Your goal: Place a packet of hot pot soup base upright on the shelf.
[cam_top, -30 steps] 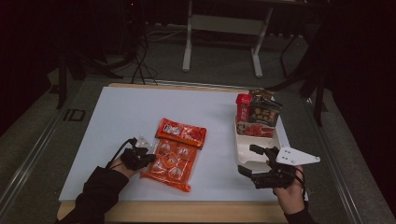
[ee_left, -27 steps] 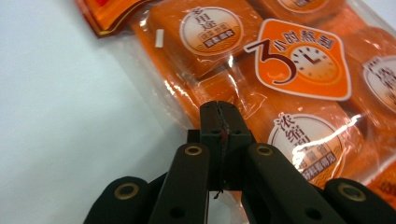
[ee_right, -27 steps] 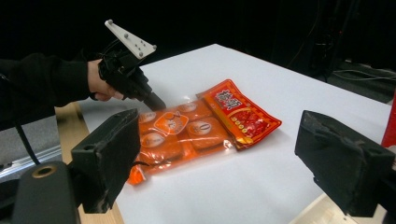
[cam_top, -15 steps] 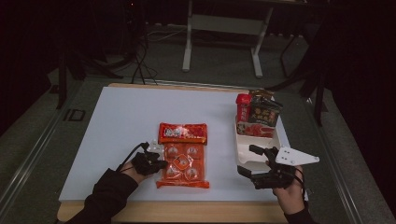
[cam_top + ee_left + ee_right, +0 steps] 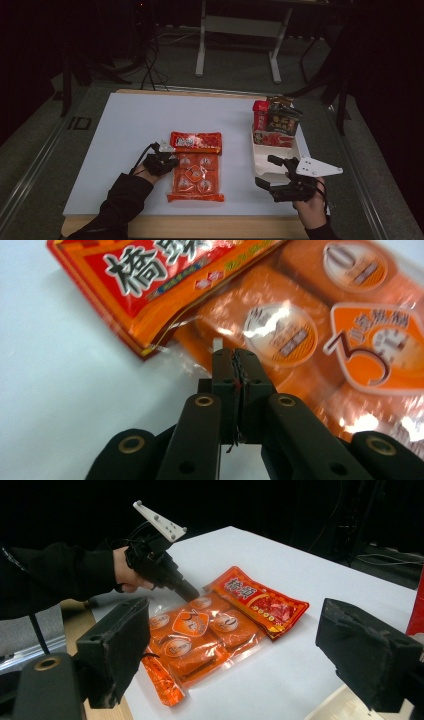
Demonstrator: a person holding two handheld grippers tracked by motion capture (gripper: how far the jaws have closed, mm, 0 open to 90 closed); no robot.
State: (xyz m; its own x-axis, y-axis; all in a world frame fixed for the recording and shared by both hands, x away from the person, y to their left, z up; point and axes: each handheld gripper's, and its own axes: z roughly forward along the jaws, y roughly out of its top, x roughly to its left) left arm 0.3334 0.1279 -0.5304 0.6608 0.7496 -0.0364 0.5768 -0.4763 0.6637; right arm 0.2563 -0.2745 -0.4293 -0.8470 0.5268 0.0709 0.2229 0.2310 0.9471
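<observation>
- One orange snack packet, flat on the white table, lower centre, red header toward the far side.
- Left gripper: jaws together, clamped on the packet's clear left edge.
- Right gripper: jaws wide apart, nothing between them, just beside the white tray.
- Tray: right of packet, holding upright snack bags at its far end.

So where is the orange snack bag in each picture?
High view: the orange snack bag lies low on the table, left of the middle, by the left gripper.
Left gripper view: it covers the top and right, just past the shut jaws.
Right gripper view: it lies in the middle.
Shared landmark: the bag's red top strip.
</observation>
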